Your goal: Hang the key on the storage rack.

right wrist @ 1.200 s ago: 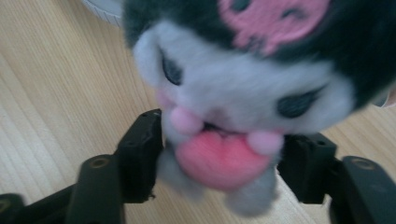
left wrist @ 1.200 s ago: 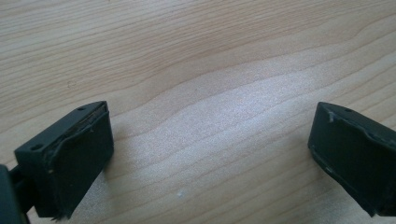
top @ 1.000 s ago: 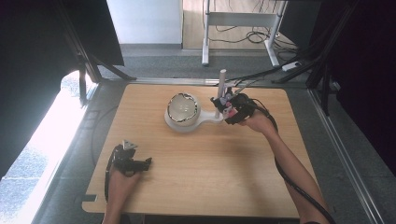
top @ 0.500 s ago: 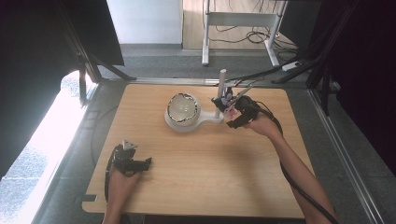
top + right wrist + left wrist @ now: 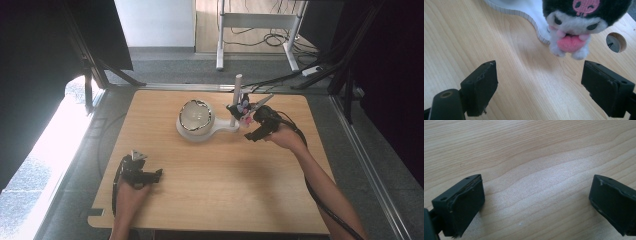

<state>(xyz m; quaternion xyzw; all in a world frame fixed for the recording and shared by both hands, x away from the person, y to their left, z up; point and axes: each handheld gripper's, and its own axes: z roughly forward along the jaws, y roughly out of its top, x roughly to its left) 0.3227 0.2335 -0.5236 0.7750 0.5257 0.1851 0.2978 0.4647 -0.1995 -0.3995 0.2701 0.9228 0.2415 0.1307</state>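
Right tool [image 5: 252, 131] sits near the far right part of the surface [image 5: 220, 200], jaws spread with nothing between them; they have just been opening. In the right gripper view its two black jaws frame bare wood, and the plush toy [image 5: 574, 30] hangs just beyond them, untouched.

Plush toy [image 5: 242, 111]: small, dark head, white face, pink heart at its front. It hangs by the upright post [image 5: 237, 95] of a white stand [image 5: 220, 127], feet apparently clear of the wood. Judgement: it looks hung on the post for display, and the open jaws close by suggest the toy has been let go there. What it hangs from is too small to tell.

The stand's round end carries a domed glossy ball [image 5: 195, 115], toward the far middle of the surface. A round cable hole [image 5: 615, 42] lies in the wood just past the toy.

Left tool [image 5: 150, 176] rests near the near left corner, jaws wide apart over bare wood, holding nothing. Judgement: parked out of the way while the right hand works.
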